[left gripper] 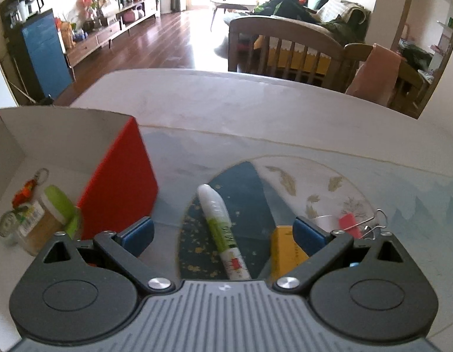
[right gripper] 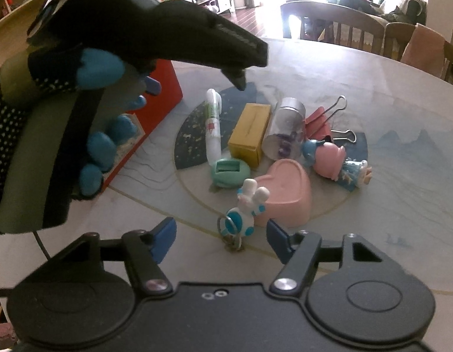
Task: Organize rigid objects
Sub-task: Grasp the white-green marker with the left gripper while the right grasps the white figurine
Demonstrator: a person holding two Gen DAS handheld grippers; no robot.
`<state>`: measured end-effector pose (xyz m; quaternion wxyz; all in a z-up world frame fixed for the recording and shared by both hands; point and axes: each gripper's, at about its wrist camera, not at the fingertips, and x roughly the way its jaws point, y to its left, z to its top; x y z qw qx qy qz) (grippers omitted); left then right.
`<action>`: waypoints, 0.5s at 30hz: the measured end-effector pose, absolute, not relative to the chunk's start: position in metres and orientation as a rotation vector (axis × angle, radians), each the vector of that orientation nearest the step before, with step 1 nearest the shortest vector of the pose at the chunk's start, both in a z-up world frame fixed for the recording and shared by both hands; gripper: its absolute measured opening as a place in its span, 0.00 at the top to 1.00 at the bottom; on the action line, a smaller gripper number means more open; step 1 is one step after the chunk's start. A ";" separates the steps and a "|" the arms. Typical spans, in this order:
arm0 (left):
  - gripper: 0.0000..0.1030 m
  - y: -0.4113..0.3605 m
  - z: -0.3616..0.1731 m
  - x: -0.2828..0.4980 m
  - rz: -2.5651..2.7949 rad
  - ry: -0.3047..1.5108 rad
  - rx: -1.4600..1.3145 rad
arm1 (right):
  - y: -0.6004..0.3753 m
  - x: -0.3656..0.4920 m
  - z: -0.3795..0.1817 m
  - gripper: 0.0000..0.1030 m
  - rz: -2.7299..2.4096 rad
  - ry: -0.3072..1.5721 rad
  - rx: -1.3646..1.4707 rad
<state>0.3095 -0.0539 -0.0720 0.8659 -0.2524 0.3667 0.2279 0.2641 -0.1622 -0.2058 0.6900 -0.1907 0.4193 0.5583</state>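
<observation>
My left gripper (left gripper: 223,233) is open and empty, low over a white-and-green pen (left gripper: 222,231) that lies between its fingers. A yellow box (left gripper: 285,252) sits by its right finger. The red box (left gripper: 118,182) with white inside stands to the left and holds a green-lidded jar (left gripper: 47,217) and a keychain (left gripper: 27,190). My right gripper (right gripper: 220,234) is open and empty above a rabbit keychain (right gripper: 245,208). In the right wrist view lie the pen (right gripper: 213,126), yellow box (right gripper: 249,132), pink heart box (right gripper: 285,193), clear jar (right gripper: 285,129), green clip (right gripper: 230,171), pink doll (right gripper: 334,158) and binder clips (right gripper: 323,120).
The gloved left hand and its gripper (right gripper: 79,88) fill the left of the right wrist view, partly hiding the red box (right gripper: 164,94). The round table's far edge (left gripper: 255,76) has wooden chairs (left gripper: 285,47) behind it. A red binder clip (left gripper: 355,223) lies to the right.
</observation>
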 end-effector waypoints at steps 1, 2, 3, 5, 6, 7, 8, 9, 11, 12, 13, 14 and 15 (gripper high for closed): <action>0.04 -0.055 -0.073 0.311 0.485 0.772 -0.535 | -0.162 0.265 -0.207 0.39 1.249 0.941 -0.424; 0.09 -0.056 -0.074 0.311 0.488 0.774 -0.539 | -0.162 0.265 -0.207 0.40 1.250 0.945 -0.421; 0.12 -0.057 -0.074 0.312 0.487 0.775 -0.543 | -0.163 0.266 -0.208 0.41 1.252 0.949 -0.418; 0.14 -0.058 -0.077 0.313 0.489 0.777 -0.554 | -0.163 0.267 -0.209 0.42 1.256 0.953 -0.419; 0.14 -0.057 -0.079 0.313 0.498 0.781 -0.561 | -0.163 0.267 -0.209 0.43 1.256 0.952 -0.423; 0.17 -0.055 -0.081 0.313 0.510 0.789 -0.577 | -0.162 0.267 -0.210 0.45 1.256 0.952 -0.426; 0.25 -0.052 -0.085 0.314 0.514 0.797 -0.601 | -0.162 0.268 -0.211 0.45 1.256 0.955 -0.425; 0.33 -0.049 -0.089 0.315 0.513 0.813 -0.629 | -0.161 0.268 -0.211 0.46 1.256 0.959 -0.424; 0.39 -0.043 -0.099 0.319 0.516 0.849 -0.677 | -0.160 0.269 -0.213 0.49 1.251 0.963 -0.423; 0.41 -0.041 -0.102 0.320 0.523 0.858 -0.689 | -0.159 0.269 -0.214 0.51 1.249 0.965 -0.423; 0.41 -0.039 -0.106 0.320 0.529 0.865 -0.696 | -0.158 0.269 -0.215 0.52 1.246 0.967 -0.423; 0.41 -0.037 -0.110 0.321 0.534 0.870 -0.700 | -0.157 0.270 -0.216 0.52 1.244 0.969 -0.421; 0.41 -0.035 -0.112 0.322 0.536 0.876 -0.704 | -0.157 0.270 -0.217 0.53 1.241 0.973 -0.420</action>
